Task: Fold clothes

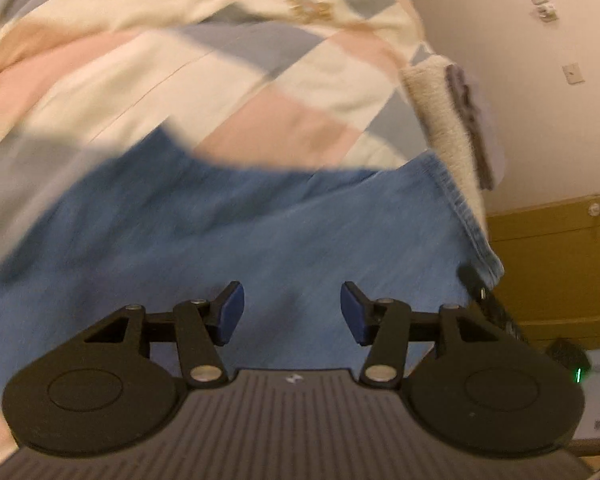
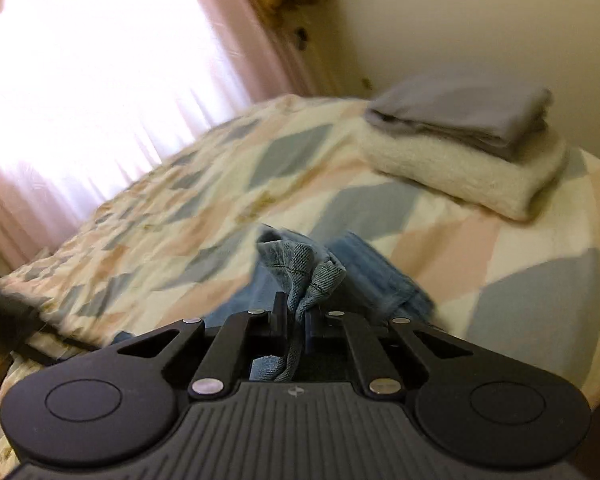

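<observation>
A blue denim garment (image 1: 260,232) lies spread on the patterned bedspread (image 1: 140,60) in the left wrist view. My left gripper (image 1: 292,312) hovers over it, its jaws apart with nothing between its blue pads (image 1: 232,312). In the right wrist view my right gripper (image 2: 297,320) is shut on a bunched fold of the denim garment (image 2: 300,268), which rises out of the jaws while the rest trails onto the bed behind.
A folded grey garment (image 2: 468,120) rests on a folded cream towel (image 2: 472,172) at the far right of the bed (image 2: 180,200). Pink curtains (image 2: 100,80) hang behind the bed. A yellow-brown door (image 1: 560,260) and the bed's edge lie to the left gripper's right.
</observation>
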A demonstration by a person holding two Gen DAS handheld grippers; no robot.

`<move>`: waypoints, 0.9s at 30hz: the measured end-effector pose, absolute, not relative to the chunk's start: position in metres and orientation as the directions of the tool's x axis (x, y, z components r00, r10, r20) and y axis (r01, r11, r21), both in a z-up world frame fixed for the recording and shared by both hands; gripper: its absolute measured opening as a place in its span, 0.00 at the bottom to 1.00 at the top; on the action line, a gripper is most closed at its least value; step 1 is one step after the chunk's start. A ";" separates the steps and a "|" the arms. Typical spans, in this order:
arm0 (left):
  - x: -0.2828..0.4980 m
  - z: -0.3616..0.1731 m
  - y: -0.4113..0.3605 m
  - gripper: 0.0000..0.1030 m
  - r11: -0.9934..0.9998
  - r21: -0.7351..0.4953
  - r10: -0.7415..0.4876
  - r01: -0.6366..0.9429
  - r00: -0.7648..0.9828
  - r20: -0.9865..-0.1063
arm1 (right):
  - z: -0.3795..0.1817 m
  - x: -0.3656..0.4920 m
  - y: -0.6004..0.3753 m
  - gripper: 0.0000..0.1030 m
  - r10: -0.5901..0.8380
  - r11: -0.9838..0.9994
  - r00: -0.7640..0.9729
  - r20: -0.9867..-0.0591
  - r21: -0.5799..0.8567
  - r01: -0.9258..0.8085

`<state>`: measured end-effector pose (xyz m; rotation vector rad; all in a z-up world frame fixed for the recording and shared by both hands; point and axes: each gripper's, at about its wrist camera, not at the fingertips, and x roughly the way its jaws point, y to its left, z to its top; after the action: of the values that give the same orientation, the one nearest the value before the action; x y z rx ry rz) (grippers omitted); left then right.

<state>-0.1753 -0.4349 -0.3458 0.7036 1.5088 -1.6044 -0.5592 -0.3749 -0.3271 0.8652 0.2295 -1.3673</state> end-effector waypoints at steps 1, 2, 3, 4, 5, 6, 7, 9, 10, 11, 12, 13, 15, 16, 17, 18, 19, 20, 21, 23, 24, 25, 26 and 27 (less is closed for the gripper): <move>-0.171 -0.349 -0.424 0.46 0.051 -0.514 -0.180 0.856 -0.498 -0.848 | -0.342 -0.567 -0.379 0.06 -0.721 -0.102 0.218 -0.658 0.412 0.906; -0.166 -0.352 -0.412 0.46 0.063 -0.493 -0.181 0.868 -0.476 -0.861 | -0.354 -0.572 -0.382 0.07 -0.696 -0.140 0.216 -0.685 0.425 0.894; -0.166 -0.353 -0.405 0.46 0.058 -0.466 -0.184 0.883 -0.449 -0.874 | -0.357 -0.575 -0.381 0.08 -0.688 -0.147 0.226 -0.689 0.438 0.887; -0.166 -0.354 -0.397 0.45 0.053 -0.440 -0.187 0.896 -0.424 -0.886 | -0.355 -0.575 -0.381 0.10 -0.690 -0.138 0.226 -0.688 0.431 0.892; -0.165 -0.351 -0.389 0.45 0.039 -0.425 -0.202 0.904 -0.410 -0.890 | -0.347 -0.573 -0.382 0.19 -0.691 -0.126 0.209 -0.692 0.400 0.908; -0.165 -0.348 -0.382 0.45 0.024 -0.409 -0.216 0.912 -0.395 -0.893 | -0.340 -0.569 -0.382 0.21 -0.698 -0.126 0.169 -0.696 0.352 0.927; -0.166 -0.342 -0.375 0.45 0.005 -0.377 -0.229 0.926 -0.366 -0.902 | -0.332 -0.565 -0.381 0.30 -0.707 -0.130 0.125 -0.696 0.302 0.945; -0.168 -0.332 -0.361 0.45 -0.038 -0.305 -0.253 0.951 -0.305 -0.918 | -0.318 -0.555 -0.376 0.44 -0.734 -0.142 0.018 -0.679 0.179 0.973; -0.170 -0.326 -0.354 0.45 -0.065 -0.280 -0.267 0.958 -0.287 -0.920 | -0.313 -0.548 -0.372 0.44 -0.754 -0.144 -0.037 -0.656 0.111 0.983; -0.171 -0.320 -0.347 0.45 -0.091 -0.254 -0.281 0.963 -0.269 -0.921 | -0.310 -0.540 -0.369 0.44 -0.770 -0.127 -0.073 -0.634 0.040 0.991; -0.171 -0.316 -0.341 0.45 -0.109 -0.238 -0.290 0.965 -0.260 -0.921 | -0.307 -0.532 -0.369 0.43 -0.784 -0.107 -0.096 -0.614 -0.019 0.994; -0.172 -0.312 -0.335 0.45 -0.126 -0.222 -0.300 0.967 -0.251 -0.920 | -0.305 -0.522 -0.365 0.36 -0.813 -0.065 -0.100 -0.574 -0.080 0.995; -0.169 -0.308 -0.324 0.45 -0.152 -0.204 -0.319 0.967 -0.243 -0.916 | -0.309 -0.507 -0.360 0.21 -0.851 0.087 0.013 -0.525 -0.117 0.989; -0.169 -0.310 -0.322 0.45 -0.157 -0.191 -0.318 0.969 -0.233 -0.919 | -0.314 -0.501 -0.360 0.10 -0.838 0.152 0.057 -0.543 -0.131 0.980; -0.169 -0.312 -0.321 0.45 -0.163 -0.178 -0.318 0.970 -0.223 -0.922 | -0.320 -0.495 -0.362 0.00 -0.818 0.210 0.093 -0.568 -0.146 0.967; -0.167 -0.314 -0.322 0.45 -0.174 -0.164 -0.323 0.971 -0.214 -0.922 | -0.328 -0.497 -0.367 0.00 -0.801 0.201 0.076 -0.594 -0.147 0.969; -0.166 -0.316 -0.322 0.43 -0.185 -0.150 -0.328 0.971 -0.205 -0.922 | -0.337 -0.501 -0.373 0.00 -0.783 0.174 0.048 -0.620 -0.145 0.974; -0.164 -0.319 -0.325 0.42 -0.196 -0.123 -0.334 0.973 -0.184 -0.924 | -0.345 -0.511 -0.382 0.00 -0.760 0.121 0.012 -0.649 -0.123 0.985; -0.162 -0.322 -0.327 0.42 -0.206 -0.097 -0.339 0.974 -0.164 -0.926 | -0.352 -0.525 -0.391 0.00 -0.730 0.093 0.031 -0.683 -0.054 0.994; -0.160 -0.335 -0.339 0.43 -0.240 -0.037 -0.315 0.970 -0.114 -0.942 | -0.357 -0.539 -0.400 0.00 -0.694 0.063 0.076 -0.716 0.044 0.997; -0.159 -0.340 -0.345 0.43 -0.252 -0.017 -0.299 0.967 -0.095 -0.950 | -0.353 -0.537 -0.400 0.00 -0.692 0.066 0.072 -0.718 0.036 0.997; -0.159 -0.342 -0.349 0.41 -0.259 -0.018 -0.288 0.966 -0.095 -0.953 | -0.349 -0.534 -0.400 0.00 -0.691 0.070 0.064 -0.720 0.021 0.997; -0.158 -0.340 -0.353 0.39 -0.265 -0.030 -0.278 0.964 -0.106 -0.955 | -0.341 -0.530 -0.397 0.02 -0.699 0.074 0.058 -0.713 0.008 0.997; -0.159 -0.336 -0.354 0.38 -0.274 -0.039 -0.277 0.961 -0.117 -0.954 | -0.334 -0.528 -0.391 0.07 -0.712 0.070 0.054 -0.700 0.006 0.998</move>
<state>-0.1586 -0.3536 -0.3361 1.1326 0.9023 -1.5883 -0.5280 -0.3914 -0.3340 0.5843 0.6174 -1.4167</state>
